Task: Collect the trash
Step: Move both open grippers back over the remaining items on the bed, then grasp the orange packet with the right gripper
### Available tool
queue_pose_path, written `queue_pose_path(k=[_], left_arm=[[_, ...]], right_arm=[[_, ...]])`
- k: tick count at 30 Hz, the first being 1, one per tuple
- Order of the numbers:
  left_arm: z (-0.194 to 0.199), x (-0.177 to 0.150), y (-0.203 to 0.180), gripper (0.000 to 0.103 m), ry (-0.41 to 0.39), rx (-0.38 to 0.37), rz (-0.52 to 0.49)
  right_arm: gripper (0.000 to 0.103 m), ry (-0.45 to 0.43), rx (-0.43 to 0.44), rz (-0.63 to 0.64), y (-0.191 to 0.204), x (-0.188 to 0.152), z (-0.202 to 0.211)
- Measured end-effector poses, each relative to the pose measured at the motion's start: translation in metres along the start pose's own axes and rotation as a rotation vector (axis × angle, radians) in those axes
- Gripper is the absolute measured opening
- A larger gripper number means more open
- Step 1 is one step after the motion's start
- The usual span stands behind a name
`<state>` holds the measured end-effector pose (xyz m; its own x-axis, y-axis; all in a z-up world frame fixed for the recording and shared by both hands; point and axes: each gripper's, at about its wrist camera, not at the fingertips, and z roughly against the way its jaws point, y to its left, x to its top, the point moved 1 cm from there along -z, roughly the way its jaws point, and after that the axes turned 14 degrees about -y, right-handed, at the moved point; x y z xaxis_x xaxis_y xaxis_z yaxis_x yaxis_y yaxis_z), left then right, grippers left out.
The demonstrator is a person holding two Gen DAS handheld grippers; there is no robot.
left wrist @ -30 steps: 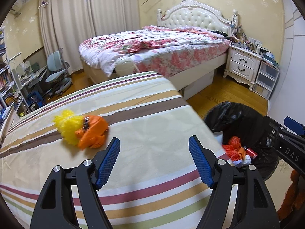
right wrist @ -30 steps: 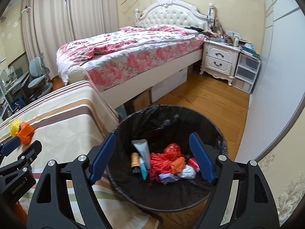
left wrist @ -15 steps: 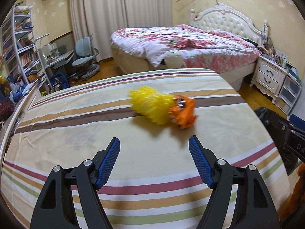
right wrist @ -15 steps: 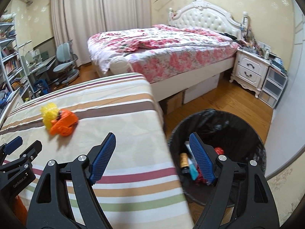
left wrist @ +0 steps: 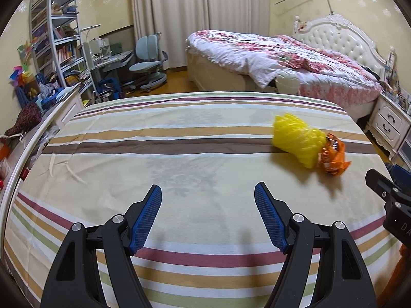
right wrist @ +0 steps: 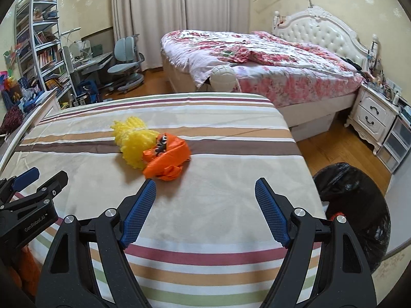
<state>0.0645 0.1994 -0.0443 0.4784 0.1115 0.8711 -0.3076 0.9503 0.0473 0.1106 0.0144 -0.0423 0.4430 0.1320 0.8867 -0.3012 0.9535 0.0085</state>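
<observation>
A crumpled yellow plastic bag (left wrist: 298,138) and an orange snack wrapper (left wrist: 334,157) lie touching on the striped bedspread (left wrist: 179,154). In the right wrist view the yellow bag (right wrist: 133,141) and the orange wrapper (right wrist: 167,159) sit just beyond my right gripper (right wrist: 205,197), slightly left of its open jaws. My left gripper (left wrist: 208,202) is open and empty over the bedspread, with the trash off to its right. The black-lined trash bin (right wrist: 359,205) stands on the floor at the bed's right edge.
A floral bed (right wrist: 257,59) with a white headboard stands behind. A white nightstand (right wrist: 372,113) is at the right, a desk chair (left wrist: 149,61) and bookshelf (left wrist: 56,38) at the left. The wooden floor (right wrist: 334,141) lies between the beds.
Both grippers swung left, away from the bin and over the striped bedspread. The right gripper now faces the yellow bag and orange wrapper closely. Both stayed open.
</observation>
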Motion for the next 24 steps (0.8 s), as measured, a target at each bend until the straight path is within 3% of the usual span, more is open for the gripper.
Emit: queue_pose_path(k=[7, 17, 20, 22, 24], left_arm=[[-0.005, -0.003, 0.023, 0.073, 0.014, 0.035, 0.033], [-0.011, -0.006, 0.031, 0.073, 0.032, 0.031, 0.047], [-0.012, -0.006, 0.03, 0.073, 0.032, 0.026, 0.04], [-0.013, -0.006, 0.028, 0.073, 0.031, 0.022, 0.038], [-0.014, -0.005, 0.025, 0.073, 0.031, 0.017, 0.035]], right_arm=[[0.078, 0.032, 0.023, 0.033, 0.031, 0.001, -0.021], [0.077, 0.086, -0.024, 0.042, 0.038, 0.005, -0.05], [0.067, 0.093, -0.02, 0.024, 0.034, 0.006, -0.053], [0.053, 0.101, -0.01, 0.017, 0.032, 0.007, -0.056], [0.049, 0.111, 0.005, 0.007, 0.029, 0.008, -0.058]])
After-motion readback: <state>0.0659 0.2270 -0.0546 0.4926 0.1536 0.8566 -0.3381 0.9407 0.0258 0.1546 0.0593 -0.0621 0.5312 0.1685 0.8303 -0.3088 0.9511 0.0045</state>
